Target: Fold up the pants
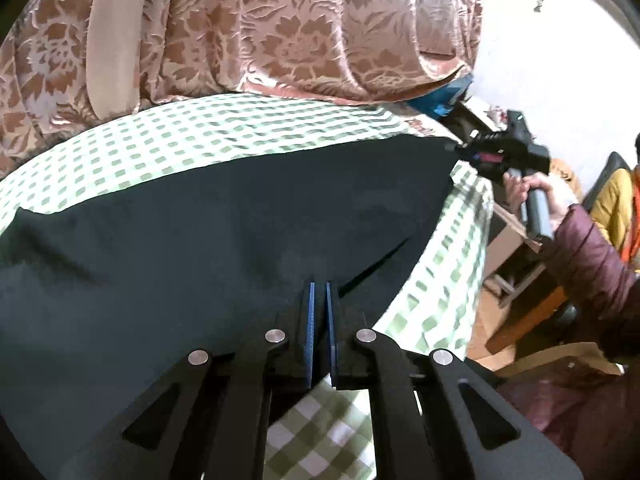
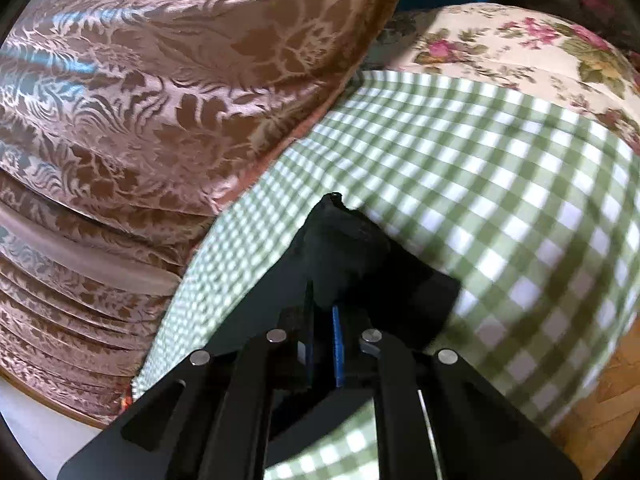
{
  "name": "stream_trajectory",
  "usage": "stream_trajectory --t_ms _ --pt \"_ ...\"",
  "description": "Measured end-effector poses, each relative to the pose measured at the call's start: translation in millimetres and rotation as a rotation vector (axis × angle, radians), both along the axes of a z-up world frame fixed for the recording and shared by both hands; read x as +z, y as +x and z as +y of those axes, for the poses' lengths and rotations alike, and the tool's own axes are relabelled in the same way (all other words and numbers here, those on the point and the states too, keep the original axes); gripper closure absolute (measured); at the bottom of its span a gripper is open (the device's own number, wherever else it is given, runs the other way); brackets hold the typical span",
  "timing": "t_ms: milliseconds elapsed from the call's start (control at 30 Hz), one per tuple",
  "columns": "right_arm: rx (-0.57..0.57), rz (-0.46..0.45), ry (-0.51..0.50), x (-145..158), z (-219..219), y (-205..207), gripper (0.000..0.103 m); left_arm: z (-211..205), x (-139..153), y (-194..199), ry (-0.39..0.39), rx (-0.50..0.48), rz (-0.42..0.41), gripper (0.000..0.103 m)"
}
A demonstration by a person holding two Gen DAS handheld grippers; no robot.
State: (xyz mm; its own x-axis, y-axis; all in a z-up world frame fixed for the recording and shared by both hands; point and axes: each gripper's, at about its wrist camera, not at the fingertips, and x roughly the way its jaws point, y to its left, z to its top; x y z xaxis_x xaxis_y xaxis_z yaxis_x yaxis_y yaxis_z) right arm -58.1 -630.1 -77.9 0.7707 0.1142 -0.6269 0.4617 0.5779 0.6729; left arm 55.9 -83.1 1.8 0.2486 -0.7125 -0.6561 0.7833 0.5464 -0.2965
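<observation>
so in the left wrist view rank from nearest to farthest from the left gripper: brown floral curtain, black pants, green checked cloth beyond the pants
From the left gripper:
1. black pants, pinched in its jaws
2. green checked cloth, just beyond the pants
3. brown floral curtain, hanging at the back

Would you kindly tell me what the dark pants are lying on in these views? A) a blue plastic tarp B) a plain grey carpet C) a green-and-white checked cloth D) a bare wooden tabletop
C: the dark fabric pants lie spread on the green-and-white checked cloth, which shows beyond them and beside the right tongs pinching one corner.
</observation>
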Motion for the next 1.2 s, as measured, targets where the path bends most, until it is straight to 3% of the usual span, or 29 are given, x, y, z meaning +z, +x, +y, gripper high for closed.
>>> stream_trajectory --t_ms 167,267,300,400,500,600,633,700,767,900,967,1133,1200 --pt "-0.054 0.082 0.056 -38.5 -8.2 -14.7 0.097 -8.7 -23.7 -5.9 0.046 -0.048 0.064 0.099" --pt "-0.065 0.072 0.076 -47.2 -11.7 -16.9 0.097 -8.1 -32.4 -4.5 0.038 -0.039 0.095 0.098" --pt "-0.066 0.075 0.073 -46.4 -12.0 -16.5 0.097 -5.5 -33.8 -0.7 0.018 -0.032 0.135 0.093" --pt "-0.072 0.085 0.056 -40.8 -13.6 -16.3 0.097 6.5 -26.8 3.5 -0.052 -0.02 0.192 0.064" --pt "-0.084 0.109 0.037 -37.2 -12.2 -16.3 0.097 21.3 -13.2 2.1 -0.127 -0.019 0.218 0.062" --pt "-0.067 0.134 0.034 -41.9 -10.9 -14.2 0.096 34.5 -9.9 4.9 -0.159 0.044 0.214 0.062" --pt "-0.079 0.132 0.06 -43.1 -13.5 -16.4 0.094 34.9 -13.6 6.5 -0.142 0.065 0.216 0.062" --pt "-0.104 0.132 0.049 -34.8 -14.6 -21.6 0.077 30.2 -26.6 7.9 -0.07 0.086 0.235 0.062" --pt "-0.119 0.174 -0.102 -10.0 -4.1 -25.4 0.062 28.2 -31.8 3.7 -0.054 0.084 0.222 0.062" --pt "0.079 0.075 -0.161 22.6 46.2 -10.2 0.058 31.5 -24.5 1.5 -0.092 0.106 0.202 0.062" --pt "0.274 0.05 -0.194 28.5 97.4 14.5 0.058 31.1 -21.7 5.5 -0.098 0.128 0.198 0.062" --pt "0.614 0.066 -0.227 12.0 195.5 42.7 0.058 26.5 -29.7 -0.8 -0.017 0.124 0.177 0.062" --pt "0.658 0.126 -0.264 -7.8 208.4 38.6 0.057 28.4 -35.8 -9.5 0.005 0.128 0.14 0.062"
